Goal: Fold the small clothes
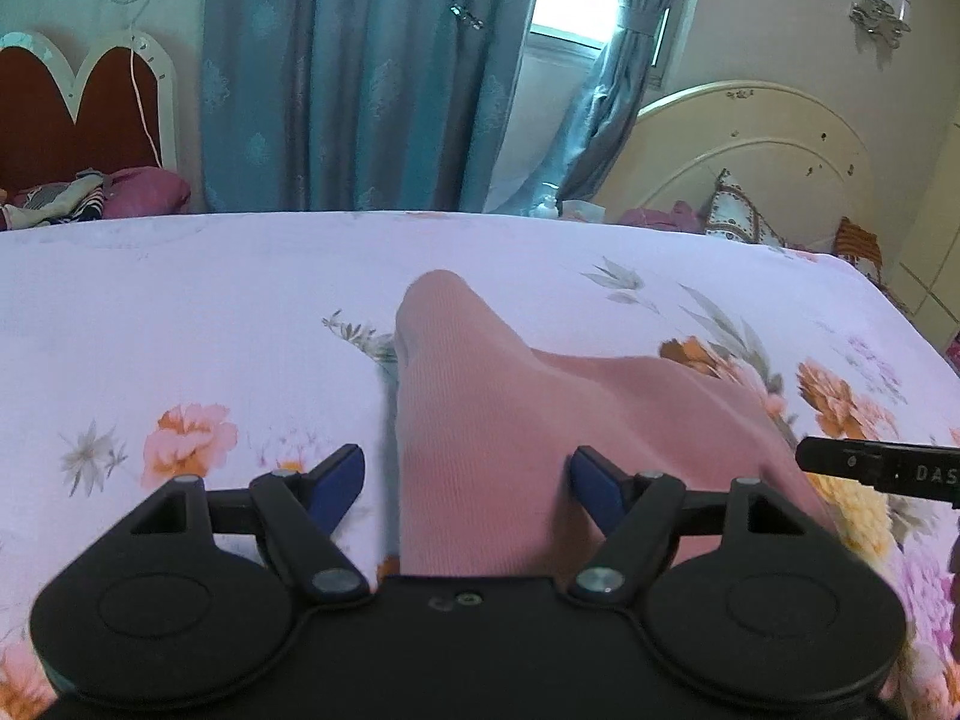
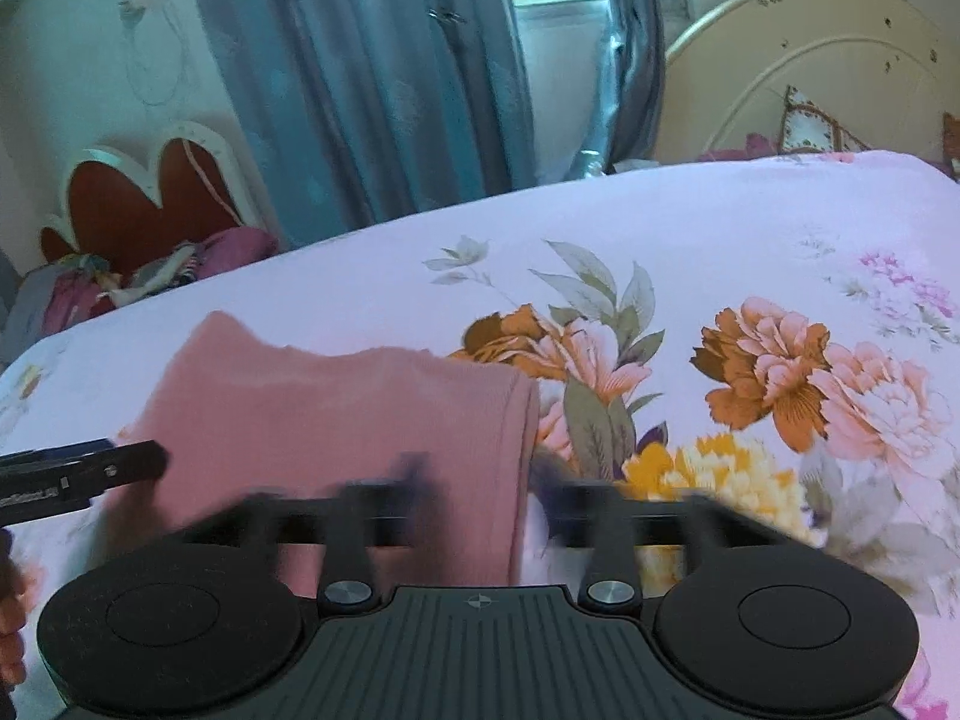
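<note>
A small dusty-pink ribbed knit garment (image 1: pixel 480 438) lies on the pale floral bedsheet (image 1: pixel 180 312) that covers the bed, near the front edge where both tools work. It already looks folded at least once: in the right wrist view its right side ends in a thick, rounded doubled edge, while its far edge is ragged and one corner at the far left stands up in a soft peak.

The left gripper (image 1: pixel 467 477) hangs just over the near part of the cloth with its blue-padded fingers (image 1: pixel 345 471) spread wide, one on each side of the pink strip, gripping nothing. The right gripper (image 2: pixel 480 474) is smeared by motion blur; its fingers seem parted either side of the folded edge (the blur makes the exact gap hard to read), and I see no cloth pinched between them.

My reading is that this is a moment between folds, the tools free above the garment and no fresh fold begun. The next move would call for each tool to close on a near corner or edge through all layers, then carry it over toward the far side, keeping the doubled edge aligned so the peaked corner flattens instead of bunching
</note>
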The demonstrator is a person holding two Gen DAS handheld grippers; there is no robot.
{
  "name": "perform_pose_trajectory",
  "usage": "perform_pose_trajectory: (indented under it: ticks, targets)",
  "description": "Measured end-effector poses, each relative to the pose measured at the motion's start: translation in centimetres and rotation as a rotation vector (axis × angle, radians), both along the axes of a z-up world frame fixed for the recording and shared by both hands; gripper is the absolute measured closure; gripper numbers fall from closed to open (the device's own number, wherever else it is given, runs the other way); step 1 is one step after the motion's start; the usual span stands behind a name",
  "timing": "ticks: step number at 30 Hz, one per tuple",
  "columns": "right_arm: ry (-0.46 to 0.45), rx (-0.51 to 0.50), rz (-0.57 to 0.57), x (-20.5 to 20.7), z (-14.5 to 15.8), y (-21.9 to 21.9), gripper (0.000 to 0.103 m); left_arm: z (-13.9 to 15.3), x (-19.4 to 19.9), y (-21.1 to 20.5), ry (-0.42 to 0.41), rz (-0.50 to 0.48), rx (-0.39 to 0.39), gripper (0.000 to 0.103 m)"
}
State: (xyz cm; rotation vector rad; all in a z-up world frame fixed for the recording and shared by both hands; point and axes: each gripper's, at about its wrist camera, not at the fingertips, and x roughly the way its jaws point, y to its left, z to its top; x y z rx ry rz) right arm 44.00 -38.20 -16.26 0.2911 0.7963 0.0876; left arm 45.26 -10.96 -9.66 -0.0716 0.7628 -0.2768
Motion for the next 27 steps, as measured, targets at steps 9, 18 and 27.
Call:
perform_pose_trajectory:
  ticks: [9,18,27]
  targets:
    - [0.044,0.035,0.013,3.9,-3.7,0.0,0.083,-2.0,3.2,-0.1,0.027,0.009,-0.014,0.026]
    - [-0.019,-0.1,-0.019,4.0,-4.1,0.1,0.095,-3.2,3.9,0.7,0.032,0.04,-0.051,0.026]
    - [-0.127,-0.15,0.118,5.0,-2.4,4.2,0.095,-3.4,7.1,0.4,0.051,0.083,-0.034,0.033]
